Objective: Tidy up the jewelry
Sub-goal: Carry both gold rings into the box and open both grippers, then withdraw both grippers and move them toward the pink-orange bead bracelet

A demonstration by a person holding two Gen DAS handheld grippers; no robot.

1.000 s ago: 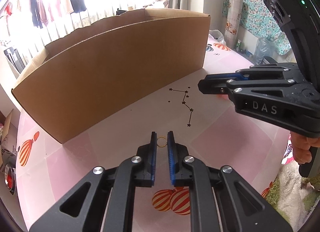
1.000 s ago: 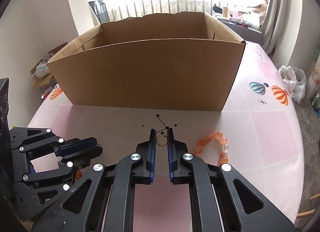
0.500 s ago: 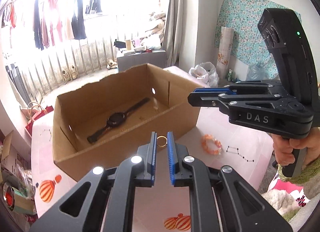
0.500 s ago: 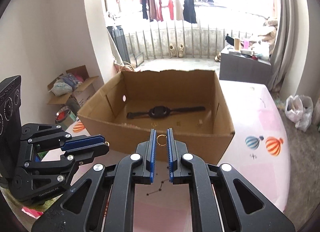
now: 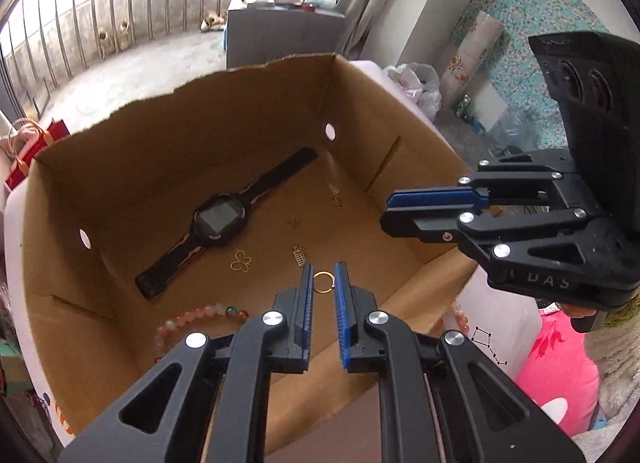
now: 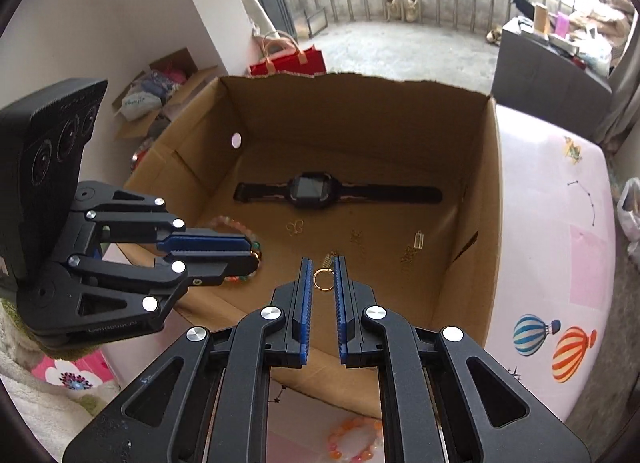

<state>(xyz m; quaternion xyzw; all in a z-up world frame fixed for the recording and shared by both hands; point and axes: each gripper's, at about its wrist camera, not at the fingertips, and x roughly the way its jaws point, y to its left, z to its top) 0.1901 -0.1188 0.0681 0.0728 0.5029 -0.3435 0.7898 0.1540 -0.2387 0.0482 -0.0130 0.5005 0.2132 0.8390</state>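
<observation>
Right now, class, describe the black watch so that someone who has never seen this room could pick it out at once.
Find the open cardboard box on the pink cloth. On its floor, towards the far wall, the black watch lies flat with its strap stretched out. It is the only dark, long item there; the pieces nearer the front are small gold trinkets and a pale bead bracelet.

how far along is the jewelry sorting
Mostly done: the watch, a beaded bracelet and several small gold charms already lie in the cardboard box. In hand: the left gripper and right gripper each pinch a gold ring above it. Left: an orange bead bracelet outside on the table.
</observation>
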